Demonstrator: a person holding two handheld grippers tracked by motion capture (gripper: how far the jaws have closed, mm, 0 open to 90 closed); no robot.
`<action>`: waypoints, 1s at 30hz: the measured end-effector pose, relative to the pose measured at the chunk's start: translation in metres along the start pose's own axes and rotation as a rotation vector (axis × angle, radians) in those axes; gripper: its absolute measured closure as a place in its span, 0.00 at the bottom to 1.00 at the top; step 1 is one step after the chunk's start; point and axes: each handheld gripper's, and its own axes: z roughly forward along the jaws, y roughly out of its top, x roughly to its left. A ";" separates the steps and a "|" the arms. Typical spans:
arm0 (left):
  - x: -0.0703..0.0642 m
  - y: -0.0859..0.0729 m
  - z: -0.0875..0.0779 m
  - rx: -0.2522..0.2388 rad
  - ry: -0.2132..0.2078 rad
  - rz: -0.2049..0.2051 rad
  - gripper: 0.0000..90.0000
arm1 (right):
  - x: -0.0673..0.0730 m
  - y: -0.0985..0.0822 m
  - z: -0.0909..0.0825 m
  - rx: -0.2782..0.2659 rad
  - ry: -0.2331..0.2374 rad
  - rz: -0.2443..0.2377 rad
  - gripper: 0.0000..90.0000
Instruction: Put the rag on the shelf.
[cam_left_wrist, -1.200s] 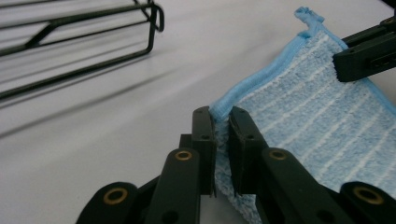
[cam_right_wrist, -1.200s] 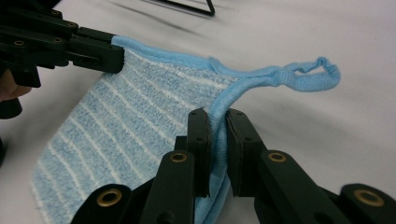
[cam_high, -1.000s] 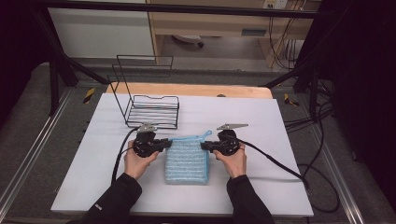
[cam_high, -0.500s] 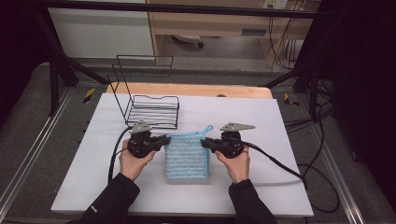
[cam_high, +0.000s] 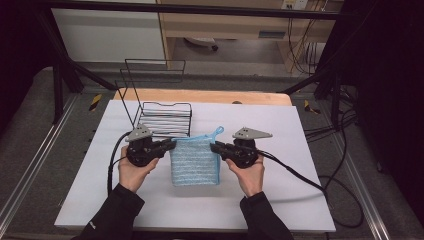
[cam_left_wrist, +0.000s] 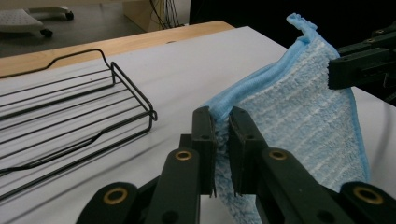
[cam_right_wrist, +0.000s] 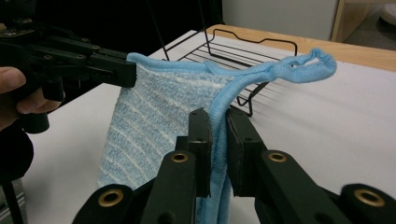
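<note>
Now left hand-held gripper (cam_high: 169, 145) clamped on one top corner of the blue microfiber cloth (cam_high: 195, 161), right hand-held gripper (cam_high: 216, 148) clamped on the other, cloth hanging between them, wire rack (cam_high: 165, 119) just beyond the left one on the counter (cam_high: 300, 150)

Both forearms are covered by black sleeves down to the wrists. The left tool (cam_high: 169, 145) and the right tool (cam_high: 214, 147) are both matte black, each topped with a grey three-cornered plate and trailing a black cable. Seen close up, their jaws are flat black bars on black link arms, joined by brass-coloured round rivets, with finely ridged inner edges.
</note>
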 end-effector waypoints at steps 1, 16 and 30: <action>0.000 0.001 -0.001 -0.003 0.002 0.003 0.91 | 0.001 0.002 0.000 -0.002 0.001 -0.003 0.90; 0.006 0.015 -0.021 -0.050 0.025 0.012 0.91 | 0.012 0.021 0.006 -0.057 0.005 -0.034 0.90; 0.015 0.038 -0.045 -0.107 0.042 0.034 0.91 | 0.030 0.052 0.009 -0.136 0.002 -0.088 0.90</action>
